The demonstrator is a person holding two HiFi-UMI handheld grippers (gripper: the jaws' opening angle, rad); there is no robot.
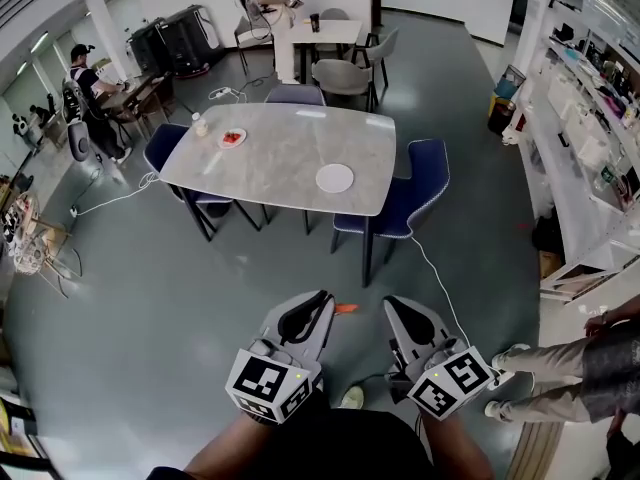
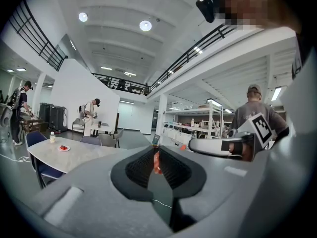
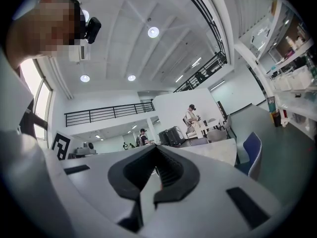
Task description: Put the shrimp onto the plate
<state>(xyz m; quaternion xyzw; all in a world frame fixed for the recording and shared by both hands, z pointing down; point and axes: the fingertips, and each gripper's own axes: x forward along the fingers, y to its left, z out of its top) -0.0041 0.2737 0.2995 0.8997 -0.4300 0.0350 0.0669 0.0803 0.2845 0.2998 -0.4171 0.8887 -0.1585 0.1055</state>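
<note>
A small orange shrimp (image 1: 345,308) shows at the tip of my left gripper (image 1: 325,303), which I hold low near my body, well short of the table. In the left gripper view the shrimp (image 2: 156,163) is pinched between the dark pads, so the left gripper (image 2: 156,157) is shut on it. My right gripper (image 1: 393,308) hangs beside it, jaws together with nothing in them (image 3: 157,170). An empty white plate (image 1: 334,178) lies near the front right of the grey marble table (image 1: 280,158).
A small plate with red food (image 1: 232,138) and a bottle (image 1: 200,125) stand at the table's left end. Blue chairs (image 1: 420,183) ring the table. A cable (image 1: 440,288) trails over the floor. A person's legs (image 1: 560,368) are at right; shelving (image 1: 590,148) lines the right wall.
</note>
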